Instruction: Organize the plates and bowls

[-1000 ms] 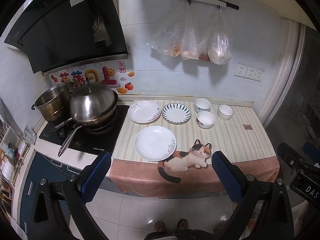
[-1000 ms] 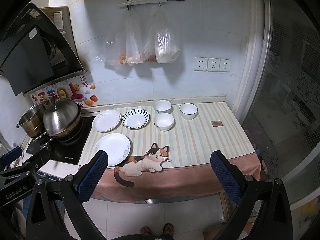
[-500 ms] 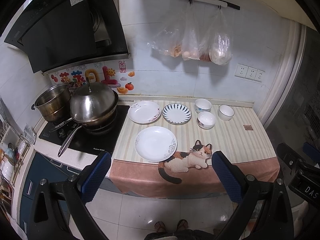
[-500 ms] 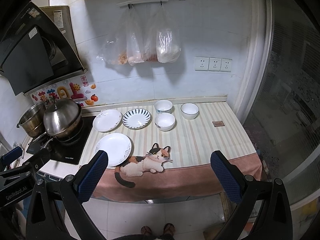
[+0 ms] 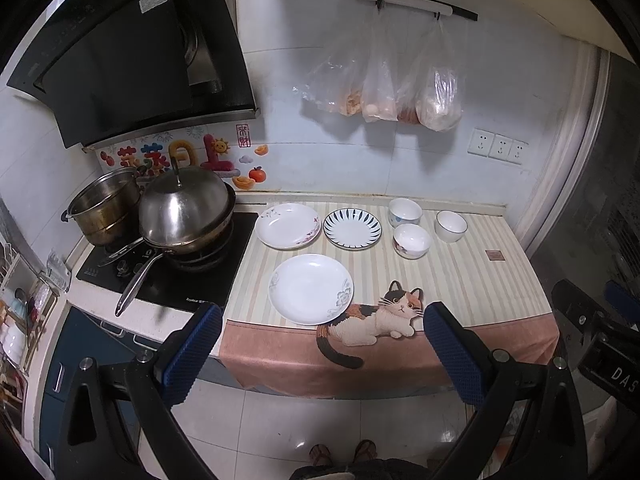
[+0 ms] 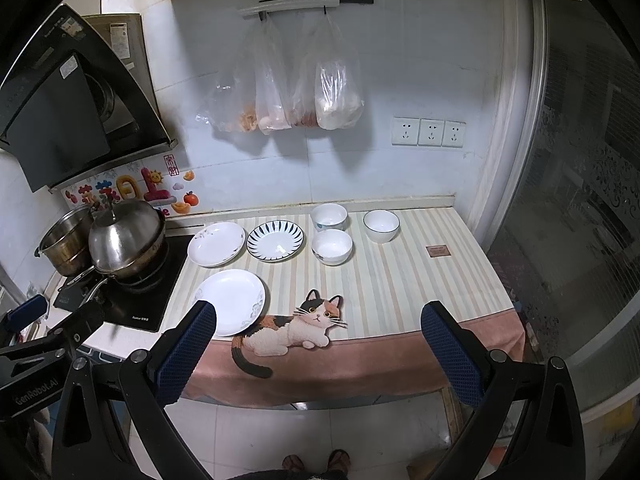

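Left gripper and right gripper: jaws wide apart, nothing held, both short of the table's front edge. On the striped cloth: plain white plate nearest, beside the cat print. Behind it, floral plate and blue-striped plate side by side. Three bowls to the right, none touching. Lidded wok on the stove at left.
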A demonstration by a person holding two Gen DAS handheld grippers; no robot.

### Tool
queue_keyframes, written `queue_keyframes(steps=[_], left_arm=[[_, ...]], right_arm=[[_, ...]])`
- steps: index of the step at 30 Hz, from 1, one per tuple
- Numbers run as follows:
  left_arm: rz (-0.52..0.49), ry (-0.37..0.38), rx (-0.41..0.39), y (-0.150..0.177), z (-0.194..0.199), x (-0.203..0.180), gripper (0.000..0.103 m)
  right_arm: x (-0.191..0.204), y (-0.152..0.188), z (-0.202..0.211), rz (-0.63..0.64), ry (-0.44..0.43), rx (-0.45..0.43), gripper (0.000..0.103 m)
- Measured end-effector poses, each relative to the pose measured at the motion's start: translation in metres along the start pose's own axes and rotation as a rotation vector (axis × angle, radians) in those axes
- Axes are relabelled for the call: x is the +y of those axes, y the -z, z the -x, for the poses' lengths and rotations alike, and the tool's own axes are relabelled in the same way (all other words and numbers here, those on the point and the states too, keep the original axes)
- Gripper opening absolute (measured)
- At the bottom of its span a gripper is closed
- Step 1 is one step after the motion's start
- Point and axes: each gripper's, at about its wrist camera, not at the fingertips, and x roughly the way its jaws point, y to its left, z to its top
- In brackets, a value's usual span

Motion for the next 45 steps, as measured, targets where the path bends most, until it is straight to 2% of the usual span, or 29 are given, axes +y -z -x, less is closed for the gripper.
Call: queue_keyframes(steps=[3, 7, 9, 11, 16, 25, 28, 29, 32, 34, 36, 38, 39, 42, 45], left_arm=[[0.004, -0.006, -0.008, -0.001, -0.004, 0.001, 0.103], [0.028, -0.019, -0.007, -0.001, -0.033, 0.020, 0.103], [0.040, -0.015, 0.003, -0.002, -0.053, 0.032, 0.103], [0.050, -0.031, 0.032, -0.002, -0.085, 0.049, 0.103], [0.095, -0.062, 0.112, -0.002, -0.160, 0.084, 0.103], [0.122, -0.065, 0.350, -0.001, -0.330, 0.114, 0.103], [0.133, -0.061, 0.447, 0.006, -0.387, 0.117, 0.096], [0.138, -0.058, 0.474, 0.009, -0.406, 0.118, 0.088], [0.157, -0.026, 0.558, 0.020, -0.449, 0.119, 0.065], [0.175, -0.002, 0.600, 0.026, -0.474, 0.122, 0.059], [0.195, 0.015, 0.634, 0.030, -0.491, 0.126, 0.051], [0.216, 0.035, 0.667, 0.036, -0.505, 0.130, 0.046], [0.220, 0.045, 0.676, 0.038, -0.509, 0.130, 0.042], [0.213, 0.038, 0.687, 0.043, -0.510, 0.129, 0.042], [0.230, 0.039, 0.699, 0.045, -0.502, 0.129, 0.042]], right_arm=[[0.002, 0.001, -0.004, -0.021, 0.002, -0.002, 0.103], [0.005, 0.003, -0.024, -0.039, -0.020, -0.014, 0.103], [0.011, 0.006, -0.046, -0.037, -0.047, 0.009, 0.103], [0.016, 0.011, -0.077, -0.048, -0.075, 0.073, 0.103], [0.024, 0.032, -0.167, -0.088, -0.154, 0.225, 0.103], [0.054, 0.059, -0.372, -0.059, -0.253, 0.462, 0.103], [0.068, 0.063, -0.440, -0.040, -0.293, 0.530, 0.100], [0.073, 0.063, -0.461, -0.031, -0.312, 0.549, 0.100], [0.089, 0.067, -0.516, -0.005, -0.345, 0.619, 0.089], [0.098, 0.070, -0.549, -0.007, -0.374, 0.668, 0.075], [0.107, 0.073, -0.574, -0.002, -0.393, 0.704, 0.068], [0.113, 0.077, -0.593, -0.002, -0.415, 0.742, 0.056], [0.117, 0.079, -0.600, 0.003, -0.423, 0.764, 0.048], [0.127, 0.085, -0.613, 0.016, -0.460, 0.811, 0.022], [0.129, 0.085, -0.617, 0.022, -0.456, 0.801, 0.021]])
